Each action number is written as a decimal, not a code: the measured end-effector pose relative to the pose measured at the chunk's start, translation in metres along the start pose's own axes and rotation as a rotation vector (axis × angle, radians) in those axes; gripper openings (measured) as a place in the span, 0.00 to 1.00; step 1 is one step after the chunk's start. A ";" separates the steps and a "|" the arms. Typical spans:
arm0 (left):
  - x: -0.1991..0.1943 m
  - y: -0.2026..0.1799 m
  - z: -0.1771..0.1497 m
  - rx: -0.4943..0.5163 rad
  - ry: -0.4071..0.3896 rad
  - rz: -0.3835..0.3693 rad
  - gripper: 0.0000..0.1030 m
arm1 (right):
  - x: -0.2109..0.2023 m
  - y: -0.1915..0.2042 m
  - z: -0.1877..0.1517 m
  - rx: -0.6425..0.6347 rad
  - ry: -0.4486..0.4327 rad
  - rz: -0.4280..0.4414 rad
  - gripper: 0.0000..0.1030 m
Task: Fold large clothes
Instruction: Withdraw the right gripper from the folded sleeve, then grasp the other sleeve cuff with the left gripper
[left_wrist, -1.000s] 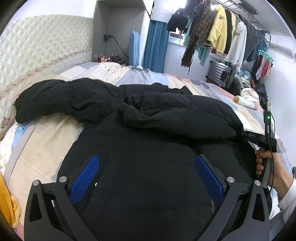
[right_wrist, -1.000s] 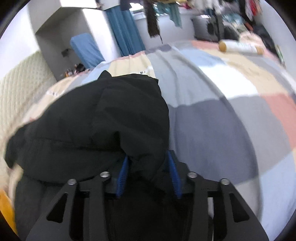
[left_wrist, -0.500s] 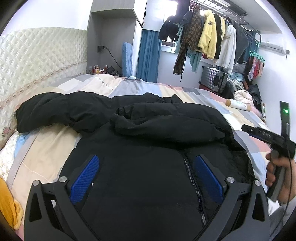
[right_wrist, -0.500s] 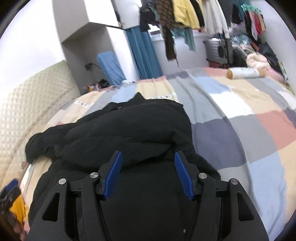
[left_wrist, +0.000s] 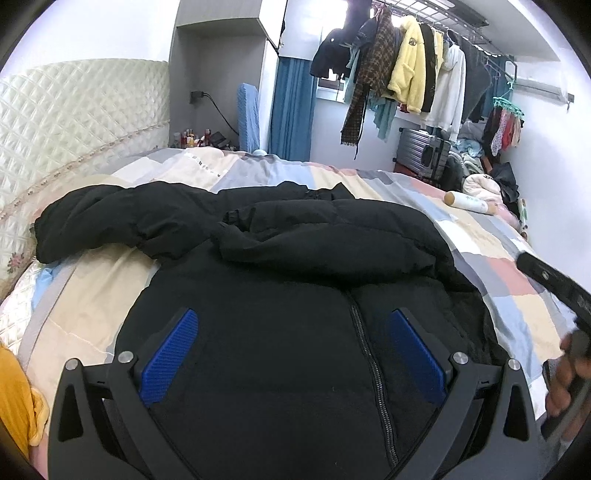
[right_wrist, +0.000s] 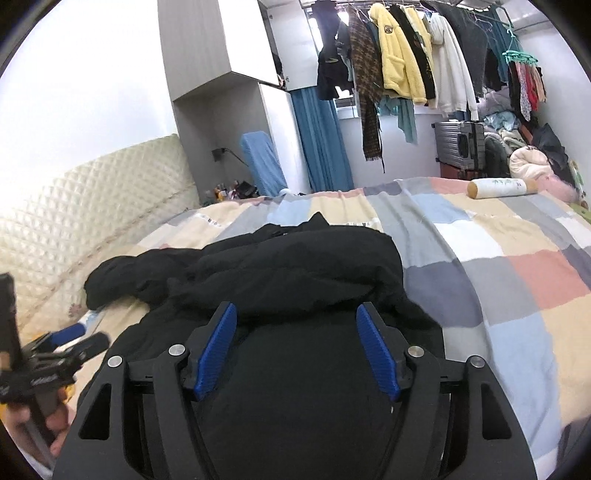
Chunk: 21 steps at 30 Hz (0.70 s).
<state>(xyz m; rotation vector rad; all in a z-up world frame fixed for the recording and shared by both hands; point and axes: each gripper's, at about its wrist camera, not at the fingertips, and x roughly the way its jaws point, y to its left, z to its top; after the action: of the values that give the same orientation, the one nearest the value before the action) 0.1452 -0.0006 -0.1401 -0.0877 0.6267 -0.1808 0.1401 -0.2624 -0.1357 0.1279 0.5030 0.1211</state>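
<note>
A: The right tongs (right_wrist: 297, 345) have just been opening, with nothing between them. The left tongs (left_wrist: 291, 350) gape too, both above the coat (left_wrist: 280, 332).

B: Where is the coat?

A: On the bed (right_wrist: 517, 266), one sleeve (left_wrist: 332, 236) folded over it. That puffy sleeve could spring back off.

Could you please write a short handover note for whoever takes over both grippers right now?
Left gripper: open, empty, hovering over the black padded zip-front jacket.
Right gripper: open, jaws just been opening, nothing between them.
Jacket lies front up on the pastel patchwork bedspread.
Done: right sleeve is folded across the chest.
Left: the other sleeve lies stretched toward the cream quilted headboard; it likely needs folding in, then the body folding up.
</note>
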 end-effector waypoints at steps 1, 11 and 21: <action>0.001 0.000 0.000 0.000 0.002 0.002 1.00 | -0.004 0.001 -0.005 0.001 0.004 -0.007 0.65; -0.004 0.003 -0.007 -0.020 -0.017 -0.007 1.00 | -0.039 0.026 -0.038 -0.077 -0.005 0.003 0.78; -0.001 0.012 -0.004 -0.070 -0.023 -0.012 1.00 | -0.038 0.038 -0.044 -0.148 -0.027 -0.009 0.95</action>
<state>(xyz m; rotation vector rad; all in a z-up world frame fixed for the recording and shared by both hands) 0.1437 0.0112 -0.1449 -0.1609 0.6095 -0.1691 0.0828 -0.2261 -0.1505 -0.0173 0.4655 0.1476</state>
